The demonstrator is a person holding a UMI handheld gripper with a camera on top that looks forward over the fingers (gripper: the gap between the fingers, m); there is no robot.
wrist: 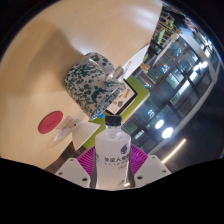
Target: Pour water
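A clear plastic water bottle (112,155) with a white cap and a white label stands upright between my fingers. Both magenta pads (136,158) press against its sides, so my gripper (112,172) is shut on it. The view is tilted. Just beyond the bottle's cap sits a white mug with green speckles (93,83) on the light tabletop (60,45), its opening turned toward the right. The bottle's base is hidden below the fingers.
A red round coaster-like disc (49,122) lies on the table near the mug. White flat pieces (80,127) lie between the disc and the bottle. Beyond the table edge, a dark room with windows and furniture (175,80) shows.
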